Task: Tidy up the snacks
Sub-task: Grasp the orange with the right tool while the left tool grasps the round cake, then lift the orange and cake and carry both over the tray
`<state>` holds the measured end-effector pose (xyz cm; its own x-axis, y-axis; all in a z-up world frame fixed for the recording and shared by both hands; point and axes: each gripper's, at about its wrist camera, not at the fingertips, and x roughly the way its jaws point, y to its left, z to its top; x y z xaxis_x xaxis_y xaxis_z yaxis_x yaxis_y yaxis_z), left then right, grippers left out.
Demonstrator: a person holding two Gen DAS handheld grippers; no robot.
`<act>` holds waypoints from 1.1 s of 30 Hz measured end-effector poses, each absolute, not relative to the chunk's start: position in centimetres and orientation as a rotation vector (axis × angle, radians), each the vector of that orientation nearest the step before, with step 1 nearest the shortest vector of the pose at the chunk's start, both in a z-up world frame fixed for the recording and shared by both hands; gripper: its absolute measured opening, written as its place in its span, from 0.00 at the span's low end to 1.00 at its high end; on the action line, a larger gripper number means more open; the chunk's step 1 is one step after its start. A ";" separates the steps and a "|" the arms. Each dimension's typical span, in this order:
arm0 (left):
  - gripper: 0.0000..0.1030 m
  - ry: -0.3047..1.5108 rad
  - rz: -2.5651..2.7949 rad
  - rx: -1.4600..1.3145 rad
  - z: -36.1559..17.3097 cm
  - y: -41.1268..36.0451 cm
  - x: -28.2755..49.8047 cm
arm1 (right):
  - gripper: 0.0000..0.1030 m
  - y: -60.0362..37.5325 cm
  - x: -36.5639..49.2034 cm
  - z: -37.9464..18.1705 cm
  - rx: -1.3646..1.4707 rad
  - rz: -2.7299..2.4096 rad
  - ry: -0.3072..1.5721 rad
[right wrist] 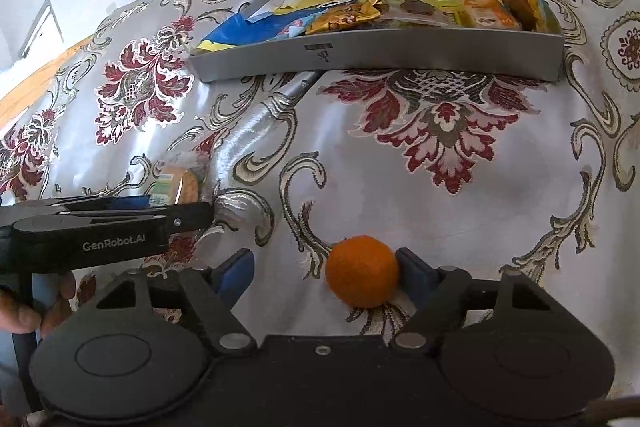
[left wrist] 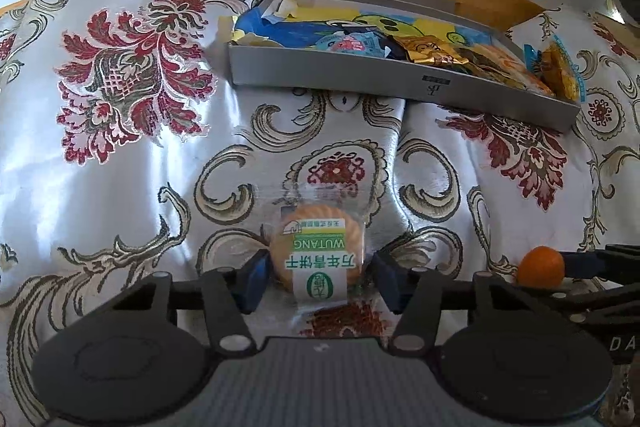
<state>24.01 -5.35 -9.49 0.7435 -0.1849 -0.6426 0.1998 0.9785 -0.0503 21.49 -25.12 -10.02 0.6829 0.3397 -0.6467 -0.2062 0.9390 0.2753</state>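
On the shiny brocade cloth (left wrist: pixel 120 187), the left gripper (left wrist: pixel 318 273) stands wide around a round, clear-wrapped biscuit (left wrist: pixel 318 251) while the right gripper (right wrist: pixel 326 273), equally wide, has a fuzzy orange ball (right wrist: pixel 362 271) against one finger, before a flat grey cardboard tray (right wrist: pixel 400 57) of foil snacks.

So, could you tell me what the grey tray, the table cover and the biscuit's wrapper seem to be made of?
Grey tray: likely cardboard; matte, thin flat walls with a printed logo.
Table cover: probably satin-like woven fabric; glossy highlights, creases, brocade floral pattern.
Biscuit wrapper: clear plastic film; the biscuit shows through, with glare and a printed label.
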 end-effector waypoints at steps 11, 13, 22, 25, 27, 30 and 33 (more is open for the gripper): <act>0.54 0.700 -0.242 0.025 -9.6 -6.0 23.7 | 0.62 -24.6 21.2 -9.8 0.155 0.331 0.767; 0.52 0.701 -0.247 0.025 -9.6 -6.1 23.7 | 0.62 -24.4 21.1 -9.8 0.147 0.335 0.772; 0.50 0.695 -0.273 0.059 -9.6 -6.8 23.0 | 0.61 -23.7 20.3 -9.5 0.091 0.340 0.836; 0.50 0.696 -0.276 0.068 -9.7 -7.2 22.8 | 0.60 -23.9 19.8 -9.3 0.099 0.349 0.853; 0.50 0.700 -0.282 0.072 -9.7 -7.4 22.6 | 0.58 -24.1 19.5 -9.2 0.107 0.352 0.858; 0.50 0.705 -0.291 0.080 -9.8 -7.9 22.3 | 0.53 -24.4 19.7 -9.2 0.119 0.342 0.855; 0.50 0.709 -0.301 0.097 -9.8 -8.4 22.1 | 0.48 -24.6 19.8 -9.2 0.124 0.331 0.846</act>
